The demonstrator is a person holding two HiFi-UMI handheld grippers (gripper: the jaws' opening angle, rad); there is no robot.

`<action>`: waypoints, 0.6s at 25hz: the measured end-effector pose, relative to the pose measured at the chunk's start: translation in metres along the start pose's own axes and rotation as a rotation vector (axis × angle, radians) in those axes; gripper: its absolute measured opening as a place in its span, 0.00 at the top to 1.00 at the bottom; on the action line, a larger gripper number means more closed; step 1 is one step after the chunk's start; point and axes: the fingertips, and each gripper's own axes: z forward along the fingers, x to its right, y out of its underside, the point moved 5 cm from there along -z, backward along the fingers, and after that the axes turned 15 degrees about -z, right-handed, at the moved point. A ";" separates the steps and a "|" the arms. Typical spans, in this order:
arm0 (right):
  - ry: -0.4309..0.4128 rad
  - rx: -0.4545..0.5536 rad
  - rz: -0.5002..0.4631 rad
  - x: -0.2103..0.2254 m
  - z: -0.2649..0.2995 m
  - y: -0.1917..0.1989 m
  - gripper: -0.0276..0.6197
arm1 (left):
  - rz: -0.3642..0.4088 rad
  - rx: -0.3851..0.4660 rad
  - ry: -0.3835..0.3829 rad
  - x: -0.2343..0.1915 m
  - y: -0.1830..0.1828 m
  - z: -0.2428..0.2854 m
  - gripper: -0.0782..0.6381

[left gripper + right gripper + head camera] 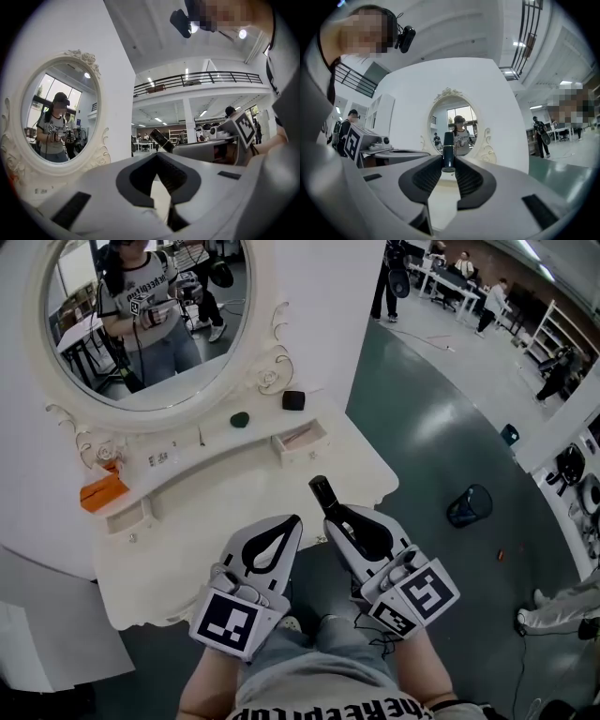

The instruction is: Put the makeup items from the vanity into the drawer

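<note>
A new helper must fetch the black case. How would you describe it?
Start at the oval mirror. On the shelf under its right edge sits the black case. Unlike the round green item beside it, it is squarish.

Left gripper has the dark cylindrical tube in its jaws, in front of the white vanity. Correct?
Not quite: it's the right gripper, not the left. The right gripper view shows its jaws closed on the dark cylindrical tube. The left gripper has its jaws together on nothing. The rest stands: the tube is held in front of the white vanity.
</note>
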 end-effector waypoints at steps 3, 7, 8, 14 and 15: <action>0.025 -0.014 -0.025 -0.005 0.000 0.003 0.80 | 0.014 0.000 0.012 -0.004 0.000 -0.004 0.87; 0.037 -0.027 -0.036 -0.009 0.001 0.005 0.80 | 0.016 0.004 0.024 -0.007 -0.001 -0.006 0.87; 0.034 -0.028 -0.041 -0.010 0.003 0.005 0.80 | 0.016 0.005 0.025 -0.008 -0.001 -0.005 0.87; 0.015 -0.034 -0.049 0.000 0.007 0.006 0.80 | 0.010 0.002 0.022 -0.012 0.000 0.008 0.87; 0.013 -0.031 -0.045 0.003 0.007 0.006 0.80 | 0.009 0.004 0.021 -0.012 0.000 0.012 0.87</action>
